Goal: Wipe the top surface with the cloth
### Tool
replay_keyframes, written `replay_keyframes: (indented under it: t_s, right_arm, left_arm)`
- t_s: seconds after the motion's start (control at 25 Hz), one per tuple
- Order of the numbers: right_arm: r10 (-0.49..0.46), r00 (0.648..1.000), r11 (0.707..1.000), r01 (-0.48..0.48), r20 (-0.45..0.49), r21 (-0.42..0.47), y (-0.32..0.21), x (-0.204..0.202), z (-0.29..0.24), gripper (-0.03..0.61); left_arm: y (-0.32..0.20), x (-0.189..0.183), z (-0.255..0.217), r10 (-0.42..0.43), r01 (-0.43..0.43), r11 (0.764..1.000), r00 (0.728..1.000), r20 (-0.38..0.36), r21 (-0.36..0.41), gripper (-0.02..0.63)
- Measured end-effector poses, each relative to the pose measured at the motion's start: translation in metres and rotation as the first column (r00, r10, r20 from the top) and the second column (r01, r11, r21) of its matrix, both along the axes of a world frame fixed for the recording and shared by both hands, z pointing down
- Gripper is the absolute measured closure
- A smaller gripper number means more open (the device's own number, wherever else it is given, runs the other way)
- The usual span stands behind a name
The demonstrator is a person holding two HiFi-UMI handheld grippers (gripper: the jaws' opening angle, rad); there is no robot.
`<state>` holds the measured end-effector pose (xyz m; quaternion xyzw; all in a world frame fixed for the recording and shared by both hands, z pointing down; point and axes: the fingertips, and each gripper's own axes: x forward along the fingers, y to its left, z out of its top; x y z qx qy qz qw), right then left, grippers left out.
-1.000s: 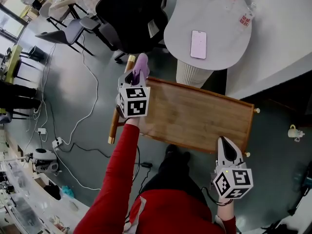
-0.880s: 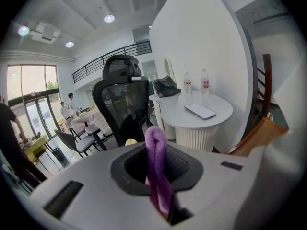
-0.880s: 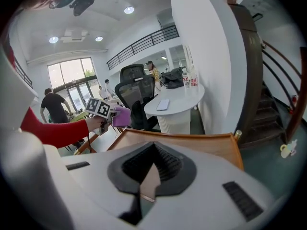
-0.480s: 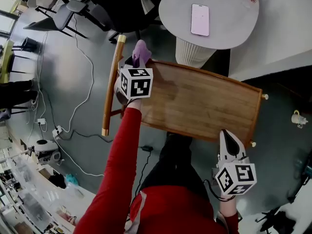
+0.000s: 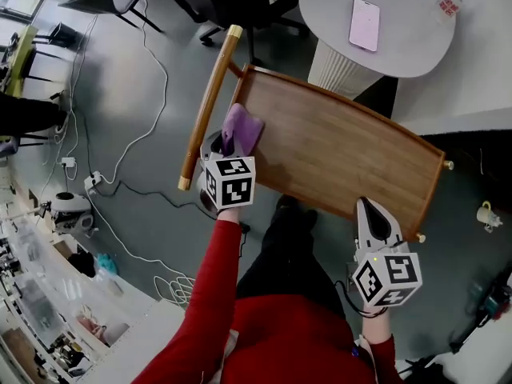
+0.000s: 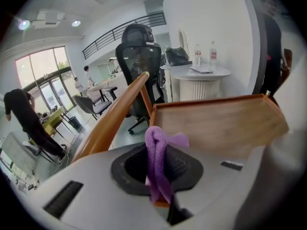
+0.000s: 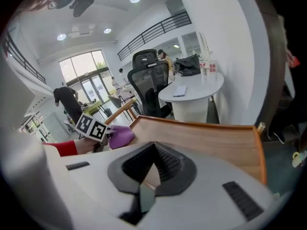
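Purple cloth point(image 5: 242, 128) lies on the wooden bench point(image 5: 336, 158) at its left edge, just beside the wooden handle bar point(image 5: 210, 106). Left gripper point(image 5: 228, 141) is clamped on the cloth, which is bunched between its jaws. Right gripper point(image 5: 368, 212) is at the bench's near right corner, jaws closed together, nothing in them. Phone point(image 5: 364, 25) sits on the round white table point(image 5: 400, 50) beyond the far edge.

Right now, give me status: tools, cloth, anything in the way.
Left tool shut on purple cloth, cloth at wooden top's left end. Right tool shut, empty, at near edge. Nothing lying on the top.
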<state>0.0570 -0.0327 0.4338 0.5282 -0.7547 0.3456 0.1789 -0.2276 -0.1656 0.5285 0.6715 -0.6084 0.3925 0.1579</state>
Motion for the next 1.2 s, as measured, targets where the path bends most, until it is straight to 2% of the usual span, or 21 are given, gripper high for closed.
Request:
replay_keyframes:
  t_s: [0.24, 0.4, 0.52, 0.6, 0.72, 0.84, 0.92, 1.04, 1.2]
  right_arm:
    - [-0.124, 0.992, 0.992, 0.124, 0.006, 0.006, 0.000, -0.038, -0.009, 0.575]
    - [-0.142, 0.990, 0.990, 0.142, 0.007, 0.007, 0.005, -0.047, 0.000, 0.575]
    - [-0.128, 0.992, 0.992, 0.127, 0.002, 0.018, 0.008, -0.051, -0.002, 0.575]
    - [-0.103, 0.995, 0.994, 0.103, -0.006, 0.033, 0.010, -0.052, -0.006, 0.575]
    - [-0.039, 0.999, 0.997, 0.040, -0.019, 0.060, 0.013, -0.044, -0.011, 0.575]
    - [0.045, 0.998, 0.996, -0.042, -0.033, 0.073, 0.023, -0.031, -0.022, 0.575]
    - [0.095, 0.995, 0.993, -0.092, -0.039, 0.074, 0.033, -0.021, -0.025, 0.575]
    - [0.166, 0.985, 0.984, -0.162, -0.043, 0.072, 0.048, -0.004, -0.025, 0.575]
    - [0.254, 0.966, 0.966, -0.250, -0.042, 0.071, 0.067, 0.017, -0.022, 0.575]
  left_arm:
    - [0.073, -0.022, 0.003, -0.046, 0.045, 0.998, 0.999, -0.016, -0.045, 0.563]
    - [0.093, -0.034, 0.014, -0.071, 0.070, 0.996, 0.997, -0.021, -0.057, 0.563]
    - [0.095, -0.042, 0.009, -0.069, 0.068, 0.997, 0.997, -0.033, -0.037, 0.563]
    - [0.094, -0.047, -0.004, -0.046, 0.046, 0.999, 0.999, -0.029, 0.012, 0.563]
    - [0.093, -0.051, -0.026, 0.020, -0.025, 0.997, 0.998, 0.052, 0.079, 0.563]
    - [0.097, -0.060, -0.032, 0.080, -0.090, 0.994, 0.987, 0.141, 0.069, 0.563]
    - [0.100, -0.067, -0.029, 0.104, -0.113, 0.993, 0.979, 0.176, 0.044, 0.563]
    - [0.102, -0.068, -0.019, 0.135, -0.137, 0.991, 0.976, 0.174, 0.004, 0.563]
    - [0.105, -0.036, -0.001, 0.237, -0.232, 0.970, 0.968, 0.077, -0.073, 0.563]
